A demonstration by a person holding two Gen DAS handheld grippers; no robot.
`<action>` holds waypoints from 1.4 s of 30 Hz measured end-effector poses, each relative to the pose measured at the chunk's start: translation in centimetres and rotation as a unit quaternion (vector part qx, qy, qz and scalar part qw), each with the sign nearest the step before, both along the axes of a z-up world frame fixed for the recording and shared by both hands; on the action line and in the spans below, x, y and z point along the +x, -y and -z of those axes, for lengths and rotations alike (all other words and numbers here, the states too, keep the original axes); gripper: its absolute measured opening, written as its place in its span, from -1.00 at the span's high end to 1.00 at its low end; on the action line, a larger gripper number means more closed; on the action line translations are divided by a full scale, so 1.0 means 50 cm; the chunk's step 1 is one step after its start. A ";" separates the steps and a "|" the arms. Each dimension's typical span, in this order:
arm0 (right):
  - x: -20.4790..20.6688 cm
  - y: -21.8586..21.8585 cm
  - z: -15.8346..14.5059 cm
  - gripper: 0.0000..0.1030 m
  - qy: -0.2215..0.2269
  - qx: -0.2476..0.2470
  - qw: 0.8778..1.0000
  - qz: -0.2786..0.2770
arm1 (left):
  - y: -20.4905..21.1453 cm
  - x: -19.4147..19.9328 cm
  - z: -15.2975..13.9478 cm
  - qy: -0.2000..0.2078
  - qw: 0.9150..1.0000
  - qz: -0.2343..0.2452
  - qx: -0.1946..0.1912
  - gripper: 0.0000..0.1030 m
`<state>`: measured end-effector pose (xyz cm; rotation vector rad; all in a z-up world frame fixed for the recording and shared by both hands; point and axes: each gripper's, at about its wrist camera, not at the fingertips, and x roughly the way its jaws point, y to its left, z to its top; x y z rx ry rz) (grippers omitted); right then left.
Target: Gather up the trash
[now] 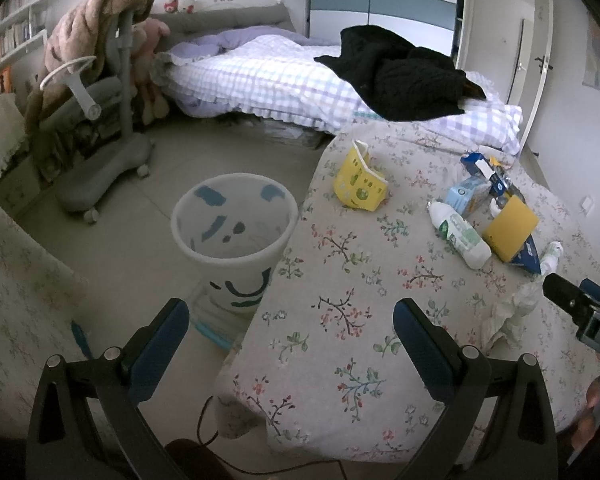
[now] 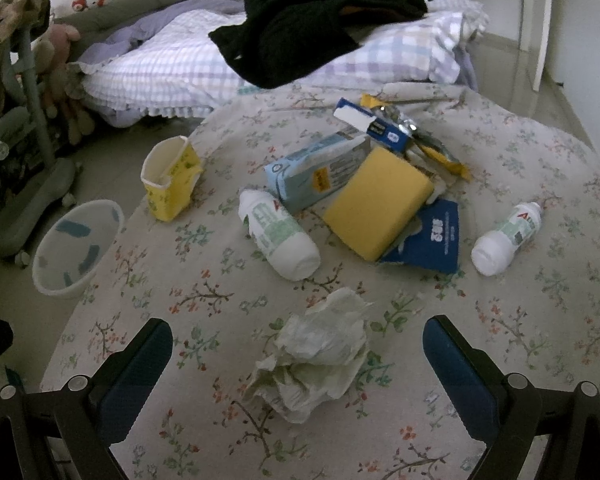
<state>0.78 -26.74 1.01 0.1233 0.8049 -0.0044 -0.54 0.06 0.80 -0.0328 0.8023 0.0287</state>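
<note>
- Nearest, right gripper (image 2: 296, 364): wide open around crumpled tissue (image 2: 316, 350), nothing gripped.
- Left gripper (image 1: 290, 344): wide open, empty, over table edge.
- Bin (image 1: 236, 224) on floor beside table (image 1: 340, 360): seemingly empty.
- Bottles, cartons, yellow sponge (image 2: 374, 208) uncollected; task judged barely begun.

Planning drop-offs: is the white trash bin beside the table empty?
Looks empty: the left wrist view into the bin shows only its printed walls and bare bottom.
</note>
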 end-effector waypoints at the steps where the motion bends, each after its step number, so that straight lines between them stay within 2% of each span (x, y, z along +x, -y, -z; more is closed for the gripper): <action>1: 0.001 0.004 -0.001 -1.00 0.000 0.001 1.000 0.002 | 0.000 0.000 -0.001 0.002 1.000 0.000 0.001 -1.00; 7: 0.010 0.008 -0.027 -1.00 -0.002 0.003 1.000 0.012 | -0.001 0.005 -0.005 -0.004 1.000 0.003 -0.003 -1.00; 10: 0.021 0.006 -0.050 -1.00 -0.021 -0.003 1.000 0.019 | -0.004 0.016 -0.017 -0.007 1.000 0.003 -0.010 -1.00; 14: 0.042 0.016 -0.089 -1.00 -0.059 -0.022 0.998 0.015 | -0.001 0.050 -0.045 -0.011 1.000 0.009 0.004 -1.00; 17: 0.063 0.043 -0.125 -1.00 -0.077 -0.021 0.997 0.015 | -0.001 0.084 -0.065 -0.033 0.999 0.034 0.000 -1.00; 20: 0.093 0.090 -0.164 -1.00 -0.075 -0.026 0.996 0.047 | 0.000 0.123 -0.079 -0.078 0.995 0.058 -0.004 -1.00; 22: 0.126 0.131 -0.176 -1.00 -0.074 -0.030 0.995 0.067 | 0.001 0.144 -0.088 -0.094 0.993 0.068 -0.007 -1.00; 25: 0.171 0.184 -0.158 -1.00 -0.095 -0.019 0.991 0.093 | 0.006 0.186 -0.090 -0.110 0.990 0.082 -0.015 -1.00; 30: 0.241 0.280 -0.061 -1.00 -0.144 0.027 0.981 0.129 | 0.014 0.270 -0.053 -0.114 0.988 0.088 -0.049 -1.00; 33: 0.254 0.332 0.007 -1.00 -0.150 0.087 0.973 0.151 | 0.022 0.331 -0.012 -0.109 0.987 0.088 -0.074 -0.98; 34: 0.258 0.344 0.033 -0.96 -0.159 0.107 0.969 0.158 | 0.027 0.351 -0.001 -0.117 0.986 0.088 -0.081 -0.88; 36: 0.284 0.345 0.062 -0.90 -0.205 0.124 0.957 0.167 | 0.044 0.390 0.017 -0.132 0.981 0.101 -0.102 -0.73; 37: 0.297 0.337 0.065 -0.89 -0.212 0.135 0.955 0.156 | 0.053 0.405 0.022 -0.129 0.980 0.106 -0.107 -0.72; 39: 0.320 0.314 0.049 -0.89 -0.193 0.144 0.962 0.128 | 0.072 0.433 0.038 -0.129 0.978 0.116 -0.112 -0.71; 42: 0.339 0.275 0.032 -0.89 -0.179 0.132 0.970 0.097 | 0.092 0.462 0.060 -0.138 0.975 0.124 -0.120 -0.53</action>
